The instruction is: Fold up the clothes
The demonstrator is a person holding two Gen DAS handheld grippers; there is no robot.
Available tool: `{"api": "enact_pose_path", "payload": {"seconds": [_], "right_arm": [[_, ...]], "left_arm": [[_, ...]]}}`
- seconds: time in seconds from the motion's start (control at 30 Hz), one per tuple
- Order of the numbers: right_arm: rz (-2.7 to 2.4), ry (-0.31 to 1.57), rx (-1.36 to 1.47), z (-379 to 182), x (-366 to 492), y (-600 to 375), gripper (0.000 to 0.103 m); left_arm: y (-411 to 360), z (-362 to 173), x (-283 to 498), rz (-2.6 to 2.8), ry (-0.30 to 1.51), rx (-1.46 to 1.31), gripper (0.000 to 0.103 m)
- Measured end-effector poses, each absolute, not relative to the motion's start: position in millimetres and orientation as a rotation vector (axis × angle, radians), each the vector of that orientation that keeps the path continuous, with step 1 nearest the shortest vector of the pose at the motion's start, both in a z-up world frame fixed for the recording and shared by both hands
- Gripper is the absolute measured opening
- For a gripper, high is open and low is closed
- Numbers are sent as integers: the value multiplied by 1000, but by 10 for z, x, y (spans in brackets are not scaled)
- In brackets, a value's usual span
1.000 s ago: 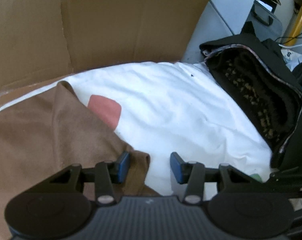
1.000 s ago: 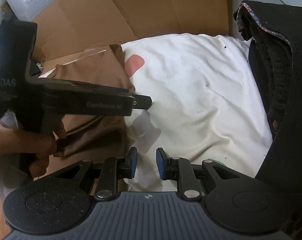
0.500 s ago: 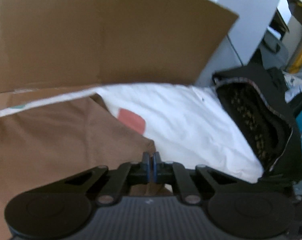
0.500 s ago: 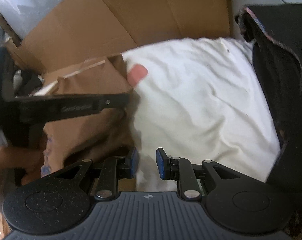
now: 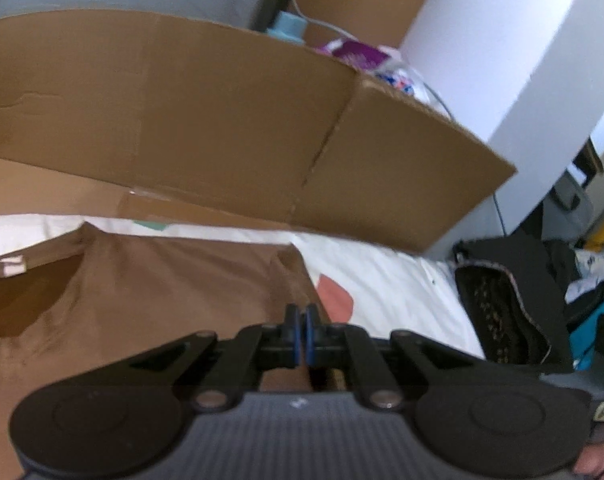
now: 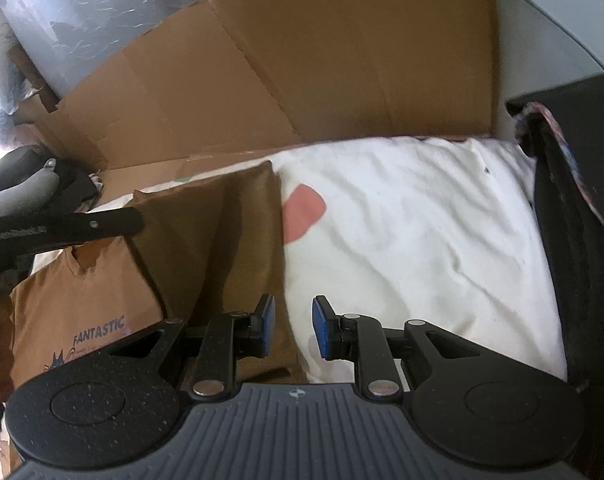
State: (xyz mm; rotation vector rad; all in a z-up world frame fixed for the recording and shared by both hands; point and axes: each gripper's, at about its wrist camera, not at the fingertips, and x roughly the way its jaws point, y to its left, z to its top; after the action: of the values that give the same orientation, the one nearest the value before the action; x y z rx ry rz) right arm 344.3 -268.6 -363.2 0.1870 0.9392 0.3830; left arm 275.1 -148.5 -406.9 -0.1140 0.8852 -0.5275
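While the left gripper (image 5: 300,334) is pinching the brown shirt (image 5: 173,292) and lifting its edge, the right gripper (image 6: 291,330) is waiting spread beside it; folding is just starting.

So the shirt (image 6: 205,240) is a plain brown, kind of tan where the light hits, with "FANTASTIC" printed in blue over a little blue drawing. Sheet (image 6: 414,240) under it is white with a salmon-pink patch (image 6: 302,212) and a bit of mint green (image 5: 151,225) near the far edge. Cardboard (image 5: 181,112) behind is regular kraft brown. The garment on the right (image 5: 498,316) is black with a speckled gold-ish lining and pale edging. Both grippers (image 6: 291,328) are black with blue pads (image 6: 326,330).
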Motion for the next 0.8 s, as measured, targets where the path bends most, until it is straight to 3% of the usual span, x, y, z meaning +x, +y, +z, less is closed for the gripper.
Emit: {"api": "enact_pose_path", "payload": {"seconds": [0.63,0.73,0.8], "right_arm": [[452,898,29,-3437,4363,-2076,29],[461,910,21,-3415,4570,-1929,32],[453,914,9,-3413,4682,-1836,39]], "left_arm": [[-997,-4237,2906,-464,917,-276,3],[-976,-4284,2921,-467,919,-293,3],[-955,-4309,2917,-471,918,-300,3]]}}
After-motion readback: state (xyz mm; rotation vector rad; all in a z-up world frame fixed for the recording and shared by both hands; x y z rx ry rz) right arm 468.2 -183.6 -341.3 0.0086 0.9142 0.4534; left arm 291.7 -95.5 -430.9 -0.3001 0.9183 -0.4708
